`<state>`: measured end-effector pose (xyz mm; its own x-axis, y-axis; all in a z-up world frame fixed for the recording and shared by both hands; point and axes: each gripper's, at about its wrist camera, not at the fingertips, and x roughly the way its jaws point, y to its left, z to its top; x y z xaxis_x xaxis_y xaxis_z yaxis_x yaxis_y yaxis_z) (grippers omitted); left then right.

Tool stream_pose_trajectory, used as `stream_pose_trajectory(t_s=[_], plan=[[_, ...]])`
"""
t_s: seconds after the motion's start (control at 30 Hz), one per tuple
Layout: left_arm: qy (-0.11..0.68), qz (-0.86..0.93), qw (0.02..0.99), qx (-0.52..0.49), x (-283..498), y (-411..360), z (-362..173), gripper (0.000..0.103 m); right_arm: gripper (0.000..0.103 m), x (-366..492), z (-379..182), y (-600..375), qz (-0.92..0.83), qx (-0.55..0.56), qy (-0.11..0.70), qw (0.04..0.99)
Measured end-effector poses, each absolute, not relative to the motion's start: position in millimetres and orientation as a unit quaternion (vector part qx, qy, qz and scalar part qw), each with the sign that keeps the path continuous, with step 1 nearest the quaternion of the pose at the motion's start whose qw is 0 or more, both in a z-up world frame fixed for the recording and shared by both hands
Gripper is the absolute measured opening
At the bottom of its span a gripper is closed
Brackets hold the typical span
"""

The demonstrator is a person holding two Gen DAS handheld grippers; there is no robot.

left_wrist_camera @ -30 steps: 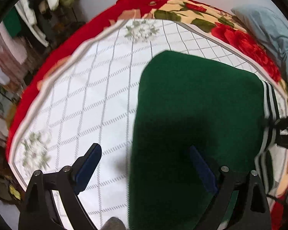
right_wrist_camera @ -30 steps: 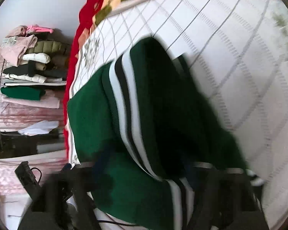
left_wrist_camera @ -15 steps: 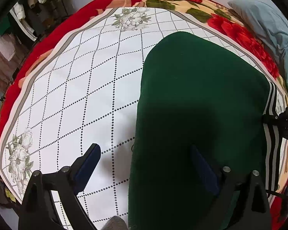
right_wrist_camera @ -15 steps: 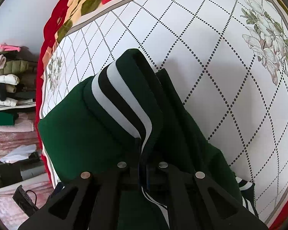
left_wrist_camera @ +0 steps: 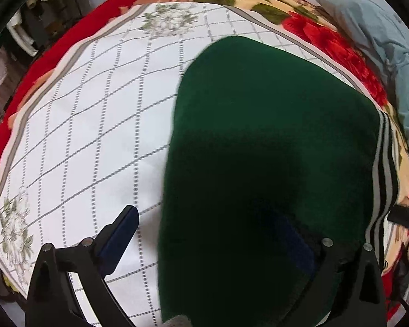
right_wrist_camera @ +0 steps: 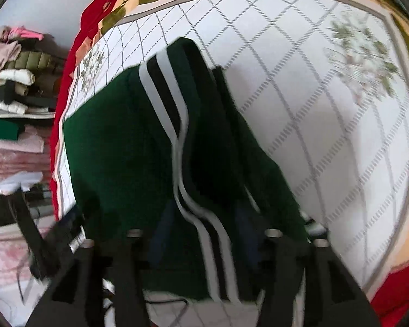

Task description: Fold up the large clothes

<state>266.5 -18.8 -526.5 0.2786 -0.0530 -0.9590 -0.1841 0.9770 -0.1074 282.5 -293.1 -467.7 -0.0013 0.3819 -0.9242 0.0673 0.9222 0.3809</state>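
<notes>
Your green sweater [left_wrist_camera: 272,141] is lying folded on the white diamond-pattern cloth [left_wrist_camera: 90,136] that covers the red floral blanket [left_wrist_camera: 327,35], sitting toward the right side of the cloth in the left wrist view. Its striped black-and-white hem [left_wrist_camera: 383,163] runs along the right edge there.

Your left gripper [left_wrist_camera: 212,234] hangs over the sweater's near left edge with the jaws spread wide and opening a bit more. One blue pad is over bare cloth, the other over the green knit, and nothing is pinched between them.

Your right gripper [right_wrist_camera: 204,234] is opening too, jaws already apart. The striped band [right_wrist_camera: 163,95] and a fold of green fabric run between the pads, but they look clear of it, so it's let go. That frame is fairly blurry though.

Off to the left in the right wrist view there's a stack of folded clothes [right_wrist_camera: 13,81] on shelves. A light blue pillow [left_wrist_camera: 390,54] sits far right.
</notes>
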Motion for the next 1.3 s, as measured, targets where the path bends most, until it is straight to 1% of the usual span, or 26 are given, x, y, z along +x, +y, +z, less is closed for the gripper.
stream_pose_trajectory(t_s=[0.13,0.27,0.3,0.33,0.37,0.43,0.47,0.57,0.6,0.67,0.7,0.77,0.8,0.83,0.9,0.93,0.97,1.0,1.03,1.13,1.23,1.27,1.3], plan=[[0.602,0.040,0.793,-0.082,268,-32,-525,0.102,0.058,255,-465,-315,0.097,0.164,0.703,0.685],[0.598,0.069,0.796,-0.060,263,-38,-516,0.102,0.058,242,-494,-310,0.109,0.176,0.728,0.654],[0.598,0.075,0.796,-0.055,261,-38,-514,0.102,0.056,241,-500,-304,0.109,0.159,0.730,0.656],[0.595,0.083,0.798,-0.050,258,-38,-510,0.102,0.031,239,-505,-299,0.099,0.137,0.727,0.665],[0.593,0.089,0.799,-0.045,254,-37,-507,0.102,0.020,238,-508,-298,0.094,0.140,0.726,0.666],[0.590,0.102,0.800,-0.036,243,-32,-499,0.102,0.017,235,-504,-301,0.080,0.164,0.722,0.667],[0.588,0.110,0.800,-0.036,234,-27,-493,0.102,0.017,232,-490,-305,0.068,0.170,0.706,0.684],[0.585,0.146,0.797,-0.038,203,-3,-483,0.102,0.017,223,-465,-315,0.048,0.176,0.682,0.708],[0.587,0.166,0.791,-0.037,191,8,-485,0.102,0.017,221,-469,-319,0.039,0.170,0.688,0.704],[0.598,0.190,0.778,-0.043,176,24,-496,0.102,0.019,220,-494,-327,0.023,0.170,0.714,0.679],[0.608,0.201,0.767,-0.044,169,33,-508,0.102,0.020,222,-511,-329,0.026,0.171,0.732,0.659],[0.625,0.229,0.745,-0.035,156,49,-540,0.102,0.021,229,-518,-335,0.031,0.186,0.739,0.647],[0.637,0.240,0.732,-0.027,151,55,-559,0.102,0.022,232,-514,-337,0.034,0.185,0.737,0.649],[0.645,0.244,0.724,-0.027,148,58,-571,0.102,0.025,236,-507,-338,0.035,0.177,0.731,0.658],[0.654,0.240,0.716,-0.039,144,65,-595,0.103,0.026,239,-488,-345,0.030,0.164,0.703,0.692],[0.648,0.241,0.721,-0.045,143,66,-600,0.103,0.031,243,-477,-348,0.033,0.164,0.682,0.712],[0.643,0.240,0.726,-0.049,143,68,-602,0.103,0.045,247,-468,-351,0.037,0.164,0.662,0.731],[0.641,0.239,0.728,-0.051,142,68,-604,0.103,0.053,250,-463,-353,0.043,0.163,0.650,0.741],[0.637,0.238,0.731,-0.056,140,69,-604,0.103,0.066,256,-459,-354,0.055,0.168,0.636,0.751],[0.610,0.238,0.752,-0.070,130,71,-605,0.103,0.066,277,-457,-346,0.094,0.189,0.627,0.750],[0.603,0.241,0.756,-0.089,126,75,-606,0.103,0.066,305,-471,-317,0.136,0.196,0.661,0.712],[0.605,0.241,0.753,-0.089,127,76,-606,0.103,0.060,311,-483,-308,0.152,0.202,0.678,0.690],[0.609,0.240,0.751,-0.087,128,76,-606,0.103,0.045,313,-488,-304,0.164,0.209,0.682,0.682]])
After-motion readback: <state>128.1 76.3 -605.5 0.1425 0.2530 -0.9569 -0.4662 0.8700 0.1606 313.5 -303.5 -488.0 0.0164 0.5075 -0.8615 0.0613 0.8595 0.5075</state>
